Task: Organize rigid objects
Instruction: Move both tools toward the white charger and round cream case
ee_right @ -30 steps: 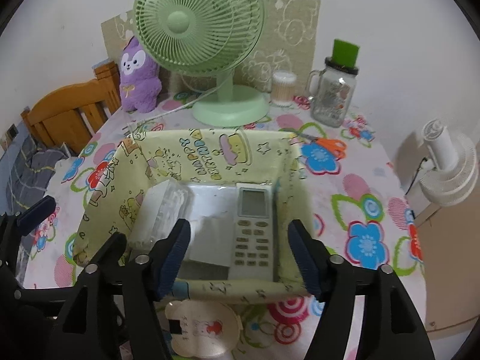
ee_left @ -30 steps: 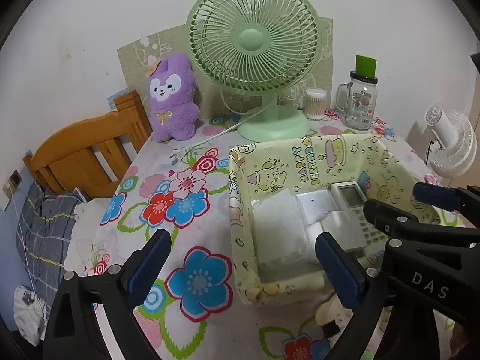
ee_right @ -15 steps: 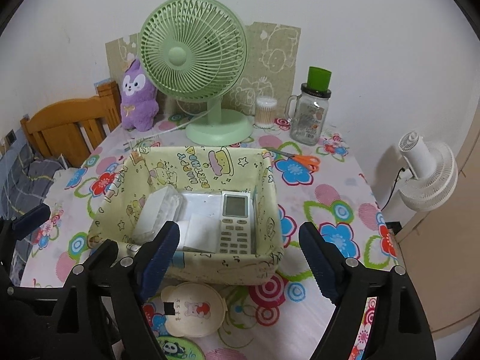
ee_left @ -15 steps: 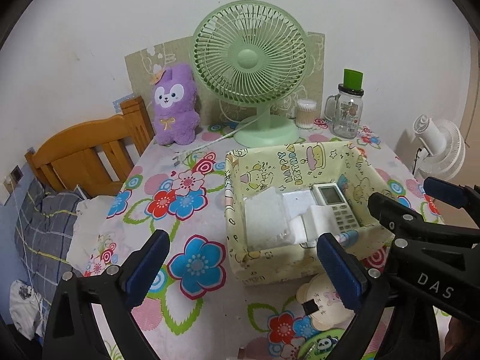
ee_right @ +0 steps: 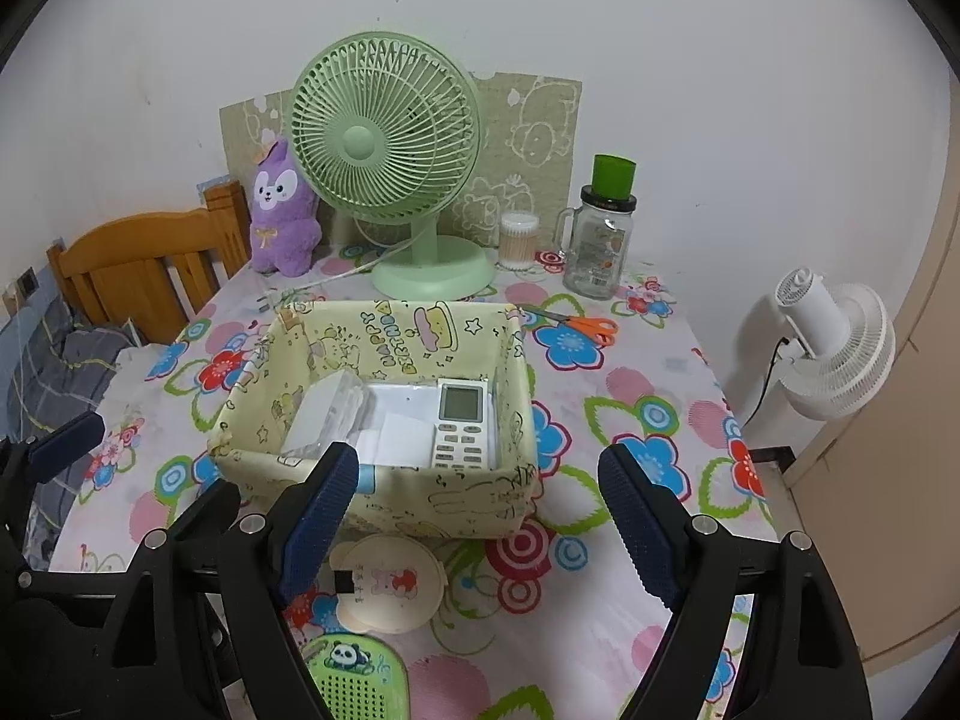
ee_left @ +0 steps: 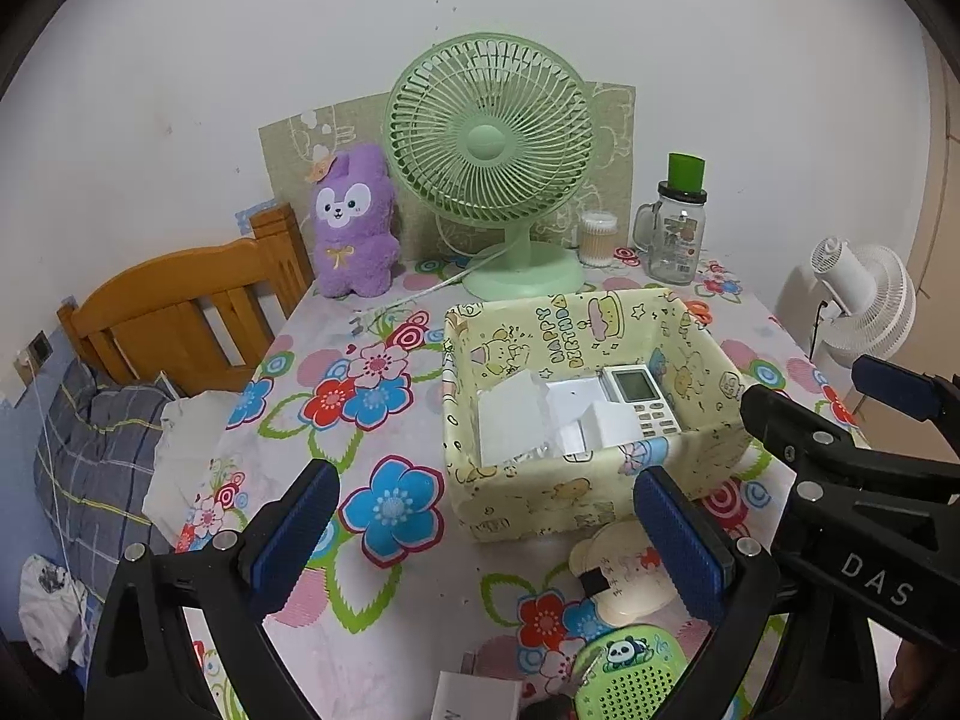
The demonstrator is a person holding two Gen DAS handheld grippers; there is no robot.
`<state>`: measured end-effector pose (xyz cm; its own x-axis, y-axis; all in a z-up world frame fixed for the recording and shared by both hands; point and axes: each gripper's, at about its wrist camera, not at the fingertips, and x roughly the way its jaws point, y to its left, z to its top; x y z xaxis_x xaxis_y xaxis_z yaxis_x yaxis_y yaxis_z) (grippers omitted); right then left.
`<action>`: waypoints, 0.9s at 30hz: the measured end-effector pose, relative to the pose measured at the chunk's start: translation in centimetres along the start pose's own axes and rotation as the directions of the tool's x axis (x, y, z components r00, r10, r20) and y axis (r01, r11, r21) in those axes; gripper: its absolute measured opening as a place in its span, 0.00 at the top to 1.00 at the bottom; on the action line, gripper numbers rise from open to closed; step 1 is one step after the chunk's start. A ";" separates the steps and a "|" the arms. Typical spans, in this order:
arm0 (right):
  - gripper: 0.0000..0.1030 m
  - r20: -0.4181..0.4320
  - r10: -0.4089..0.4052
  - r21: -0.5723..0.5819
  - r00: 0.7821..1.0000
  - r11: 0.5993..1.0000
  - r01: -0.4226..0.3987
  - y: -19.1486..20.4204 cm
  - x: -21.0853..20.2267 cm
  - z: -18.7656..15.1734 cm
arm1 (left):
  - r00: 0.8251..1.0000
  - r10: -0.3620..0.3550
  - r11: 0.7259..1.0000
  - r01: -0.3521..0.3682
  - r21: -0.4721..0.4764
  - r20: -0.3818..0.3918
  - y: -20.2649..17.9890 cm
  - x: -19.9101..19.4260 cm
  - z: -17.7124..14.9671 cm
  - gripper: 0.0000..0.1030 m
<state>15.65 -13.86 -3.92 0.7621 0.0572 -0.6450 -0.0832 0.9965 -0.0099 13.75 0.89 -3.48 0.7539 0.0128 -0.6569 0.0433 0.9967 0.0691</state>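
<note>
Both released, the right claw (ee_right: 474, 516) hovers nearer the cream bear-shaped case (ee_right: 390, 585) than the left claw (ee_left: 486, 534), just before the fabric basket (ee_right: 384, 495).

A: How is the left gripper (ee_left: 480, 531) held?
B: It is held level at the near edge, jaws spread wide, nothing gripped between the blue pads.

A: And the right gripper (ee_right: 483, 516)?
B: It is held just right of the left one, jaws likewise parted wide and empty.
</note>
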 end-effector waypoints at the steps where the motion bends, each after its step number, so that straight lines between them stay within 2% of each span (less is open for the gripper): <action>1: 0.18 0.002 -0.001 0.002 1.000 1.000 0.001 -0.1 -0.2 -0.1 | 1.000 -0.001 1.000 0.001 0.001 0.002 -0.1 -0.2 0.0 0.03; 11: 0.18 0.033 -0.005 0.006 0.999 1.000 0.005 -0.5 -2.9 -1.2 | 1.000 -0.010 1.000 0.010 0.008 0.018 -0.8 -2.4 -0.8 0.03; 17: 0.10 0.064 0.005 -0.013 0.998 1.000 -0.004 -0.1 -4.6 -2.1 | 0.999 -0.030 0.999 0.029 0.035 0.029 -1.8 -3.8 -1.7 0.03; 27: 0.10 0.071 0.007 -0.009 0.997 1.000 -0.006 -0.3 -6.6 -3.9 | 0.998 -0.044 0.999 0.044 0.026 0.037 -2.1 -5.5 -3.4 0.00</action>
<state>8.18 -14.77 -2.61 0.8052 0.0684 -0.5891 -0.0936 0.9955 -0.0124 7.34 -1.04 -2.56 0.7749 -0.0345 -0.6312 0.0929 0.9939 0.0597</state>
